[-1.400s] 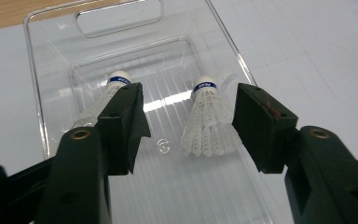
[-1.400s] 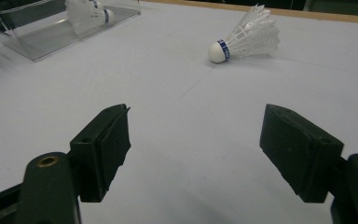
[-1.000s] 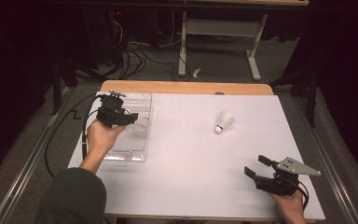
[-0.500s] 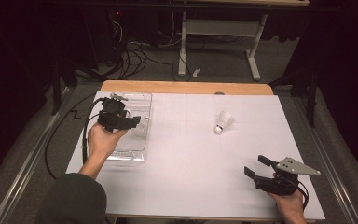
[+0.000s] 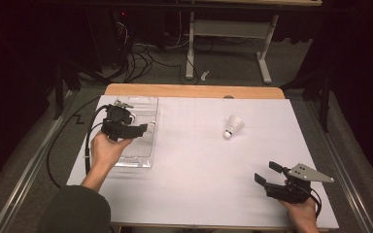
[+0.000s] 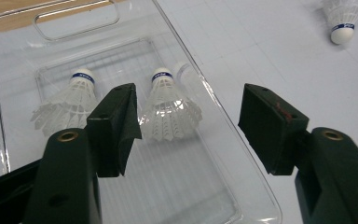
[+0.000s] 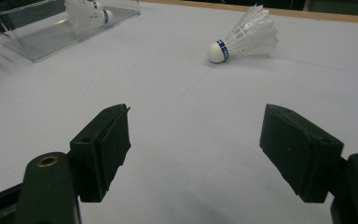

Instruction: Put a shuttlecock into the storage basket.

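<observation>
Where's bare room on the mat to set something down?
The widest patch is mid-mat, between the clear tray, the loose shuttlecock and the right tool. The far right corner beyond that shuttlecock is bare too. The tray is crowded: two shuttlecocks inside, left tool over it.

We see a tray (image 5: pixel 137 160) near the table's (image 5: pixel 199 194) left edge, two shuttlecocks (image 6: pixel 169 107) lying side by side in it. A third shuttlecock (image 5: pixel 233 125) lies on the table toward the far right corner, well apart from the tray.
</observation>
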A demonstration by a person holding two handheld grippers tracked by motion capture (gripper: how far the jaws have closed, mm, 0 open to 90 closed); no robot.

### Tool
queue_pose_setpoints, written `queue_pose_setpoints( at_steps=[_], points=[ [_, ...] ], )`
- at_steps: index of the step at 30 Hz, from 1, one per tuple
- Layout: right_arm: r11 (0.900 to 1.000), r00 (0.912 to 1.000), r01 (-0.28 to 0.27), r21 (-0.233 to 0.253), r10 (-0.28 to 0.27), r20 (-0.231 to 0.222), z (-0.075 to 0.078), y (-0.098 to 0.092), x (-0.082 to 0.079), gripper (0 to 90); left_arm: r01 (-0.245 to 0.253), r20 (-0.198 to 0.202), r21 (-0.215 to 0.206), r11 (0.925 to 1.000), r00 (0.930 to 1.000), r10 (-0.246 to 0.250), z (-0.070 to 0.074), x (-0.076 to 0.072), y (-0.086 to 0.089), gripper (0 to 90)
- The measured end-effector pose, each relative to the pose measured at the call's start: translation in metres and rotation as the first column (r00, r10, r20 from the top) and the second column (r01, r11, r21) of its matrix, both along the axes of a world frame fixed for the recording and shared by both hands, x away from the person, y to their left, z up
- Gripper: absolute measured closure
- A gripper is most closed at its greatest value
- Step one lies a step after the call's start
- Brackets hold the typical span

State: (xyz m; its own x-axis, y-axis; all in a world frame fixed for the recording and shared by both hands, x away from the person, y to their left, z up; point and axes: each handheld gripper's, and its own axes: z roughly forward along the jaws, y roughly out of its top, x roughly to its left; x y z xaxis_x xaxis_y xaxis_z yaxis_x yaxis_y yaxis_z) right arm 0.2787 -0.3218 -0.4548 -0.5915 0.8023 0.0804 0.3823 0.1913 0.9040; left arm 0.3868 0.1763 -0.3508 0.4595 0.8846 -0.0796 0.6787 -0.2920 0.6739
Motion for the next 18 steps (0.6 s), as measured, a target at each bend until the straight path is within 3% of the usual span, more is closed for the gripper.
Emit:
queue_pose_setpoints(
  at_steps=[18],
  points=[
    [1.000, 1.0000, -0.002, 0.001, 0.002, 0.003, 0.000, 0.000, 0.000, 24.5, 0.027, 0.016, -0.039, 0.9989, 0.9995, -0.027, -0.002, -0.014, -0.002, 39.5]
  ],
)
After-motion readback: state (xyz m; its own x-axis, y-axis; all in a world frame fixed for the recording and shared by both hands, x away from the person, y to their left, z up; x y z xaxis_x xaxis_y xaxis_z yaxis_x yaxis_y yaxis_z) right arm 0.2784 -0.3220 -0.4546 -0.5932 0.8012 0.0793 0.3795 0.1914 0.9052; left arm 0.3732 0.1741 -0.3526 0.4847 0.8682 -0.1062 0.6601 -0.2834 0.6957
